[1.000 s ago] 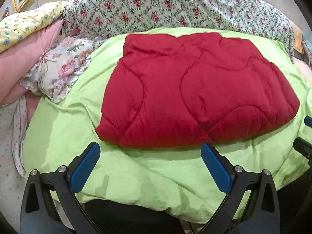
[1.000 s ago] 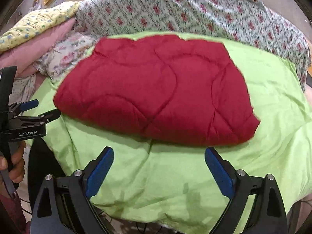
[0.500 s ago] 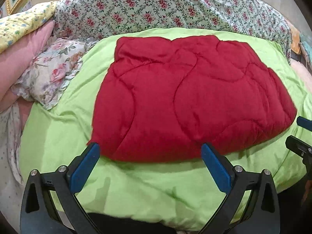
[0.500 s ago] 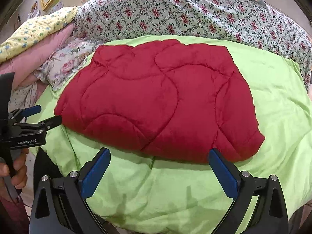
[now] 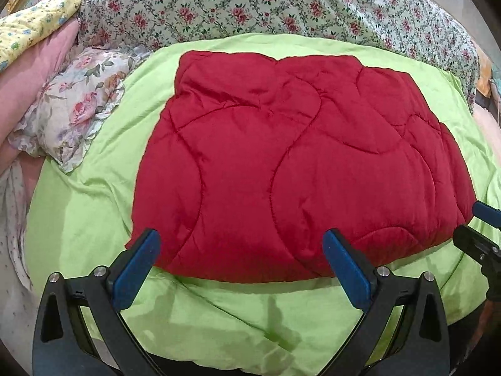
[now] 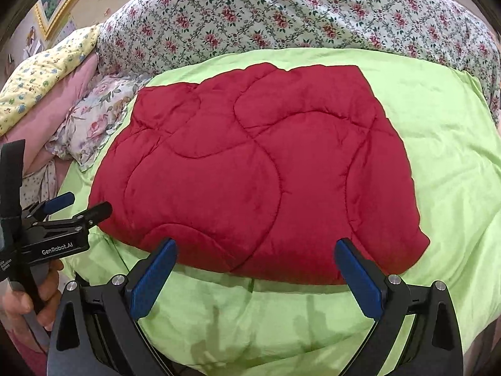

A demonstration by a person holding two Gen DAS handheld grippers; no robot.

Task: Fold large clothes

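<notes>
A red quilted garment (image 5: 297, 163) lies folded flat on a lime green blanket (image 5: 94, 213); it also shows in the right wrist view (image 6: 256, 172). My left gripper (image 5: 241, 247) is open and empty, its blue pads over the garment's near edge toward the left corner. My right gripper (image 6: 255, 255) is open and empty, over the near edge toward the right corner. The left gripper shows at the left of the right wrist view (image 6: 78, 208), and the right gripper's tips at the right edge of the left wrist view (image 5: 479, 225).
A floral quilt (image 5: 281, 3) is heaped behind the green blanket (image 6: 454, 144). A rose-print pillow (image 5: 72, 109), pink bedding (image 5: 34, 72) and a yellow floral cloth (image 5: 34, 28) lie at the left. A gold-framed picture (image 6: 59, 3) hangs at the far left.
Both grippers have moved forward toward the red garment, so its near edge now lies between the pads. The garment has not moved.
</notes>
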